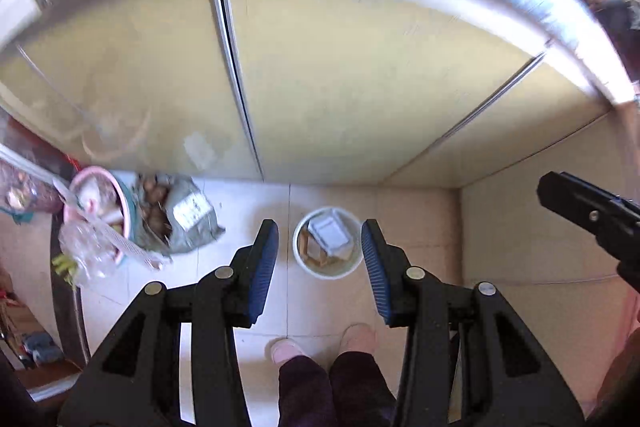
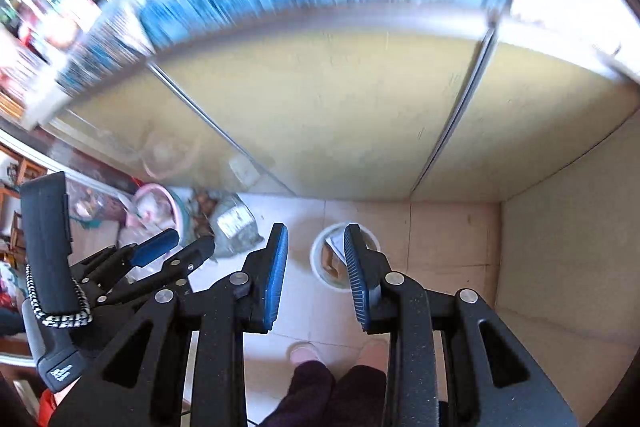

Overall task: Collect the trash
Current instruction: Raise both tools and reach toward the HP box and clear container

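White and round, a small plastic waste bucket (image 1: 328,243) stands on the pale tiled floor (image 1: 240,203) just in front of a run of yellowish cabinet doors (image 1: 340,75), holding a white flat packet (image 1: 331,233) and some brown cardboard scraps (image 1: 316,254). Both grippers hang high above it, pointing steeply down. The left gripper (image 1: 320,263) has its blue-padded jaws moderately apart with nothing between them, the bucket showing in the gap far below. The right gripper (image 2: 316,275) has its jaws drawn to a narrow gap, also empty. Off to the left on the floor lie a pink round basin (image 1: 100,203) stuffed with clear plastic wrapping and a grey sack (image 1: 180,219) spilling brown lumps. The person's pink slippers (image 1: 286,349) and dark trouser legs (image 1: 308,387) stand below the grippers, near the bucket. Everything above the cabinets is a blue and white blur.
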`<state>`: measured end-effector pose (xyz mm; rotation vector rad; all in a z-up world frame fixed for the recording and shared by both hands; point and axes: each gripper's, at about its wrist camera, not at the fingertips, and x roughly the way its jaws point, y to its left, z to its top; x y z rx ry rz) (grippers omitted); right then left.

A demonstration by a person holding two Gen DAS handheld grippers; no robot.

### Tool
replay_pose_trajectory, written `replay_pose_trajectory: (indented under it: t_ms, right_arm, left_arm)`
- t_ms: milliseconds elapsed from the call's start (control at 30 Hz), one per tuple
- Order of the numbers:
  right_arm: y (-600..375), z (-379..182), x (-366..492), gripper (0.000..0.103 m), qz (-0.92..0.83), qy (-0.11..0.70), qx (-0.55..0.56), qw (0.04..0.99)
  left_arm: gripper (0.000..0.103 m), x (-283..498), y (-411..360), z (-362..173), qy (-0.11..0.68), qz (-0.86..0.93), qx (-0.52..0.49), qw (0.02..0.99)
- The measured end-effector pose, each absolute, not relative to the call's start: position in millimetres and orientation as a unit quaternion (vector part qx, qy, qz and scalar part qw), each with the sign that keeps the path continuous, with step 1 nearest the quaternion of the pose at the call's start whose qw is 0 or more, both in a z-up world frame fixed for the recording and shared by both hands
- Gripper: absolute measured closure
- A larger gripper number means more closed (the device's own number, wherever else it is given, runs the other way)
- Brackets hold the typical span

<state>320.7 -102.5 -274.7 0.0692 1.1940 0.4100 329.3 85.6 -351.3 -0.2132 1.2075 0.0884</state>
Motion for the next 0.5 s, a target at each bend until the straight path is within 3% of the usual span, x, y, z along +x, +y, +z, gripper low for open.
replay_pose_trajectory:
  t_ms: [200,267,500]
  right_arm:
    - [-113,-186,292,0.075,0.181,0.505,0.040,0.843]
    - [-115,-162,282,0.069,0.174,0.483,0.039,0.857]
    - [-124,-105,265,0.058,0.152,0.420,0.046,0.894]
  left_arm:
    - [0.061,310,81,-241,0.507,0.025,-0.072,0.858]
    - [0.060,303,82,-213,0.486,0.024,-0.066,0.871]
    - [0.042,285,88,-126,0.413,0.021,-0.059,0.909]
